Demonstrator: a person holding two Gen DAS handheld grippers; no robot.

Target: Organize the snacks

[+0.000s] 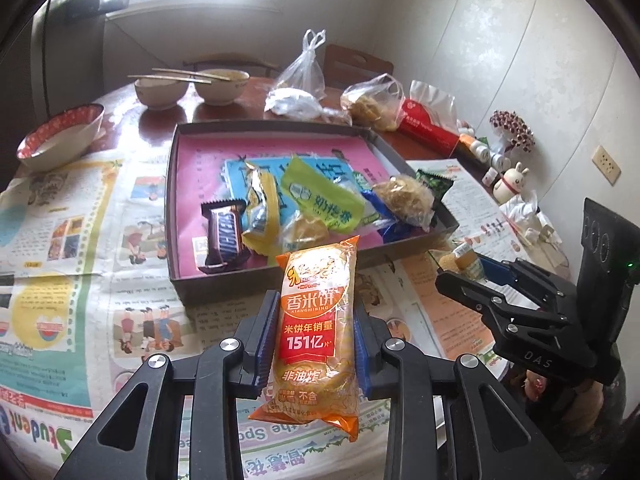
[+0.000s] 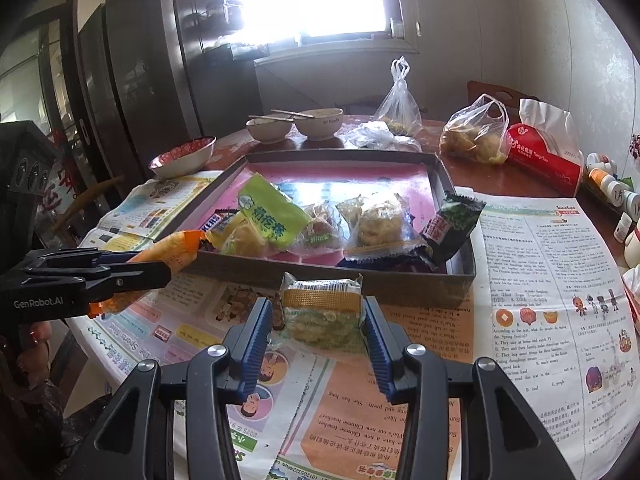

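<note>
My left gripper [image 1: 316, 306] is shut on an orange rice-cracker packet [image 1: 312, 360], held upright just in front of the box's near wall. The shallow dark box [image 1: 280, 280] has a pink lining and holds several snacks, among them a Snickers bar [image 1: 224, 236] and a green packet [image 1: 320, 196]. My right gripper [image 2: 318, 308] is shut on a small clear-wrapped greenish snack with a gold band [image 2: 322, 300], close to the box's front wall [image 2: 400, 284]. In the right wrist view the left gripper [image 2: 156, 266] with the orange packet [image 2: 172, 252] shows at the left.
Newspaper [image 2: 540, 280] covers the round table. Behind the box stand bowls with chopsticks [image 1: 192, 84], a red-rimmed bowl [image 1: 60, 136], plastic bags [image 1: 300, 80] and a red tissue pack [image 1: 428, 128]. Small bottles and a rabbit figure [image 1: 510, 184] line the right wall.
</note>
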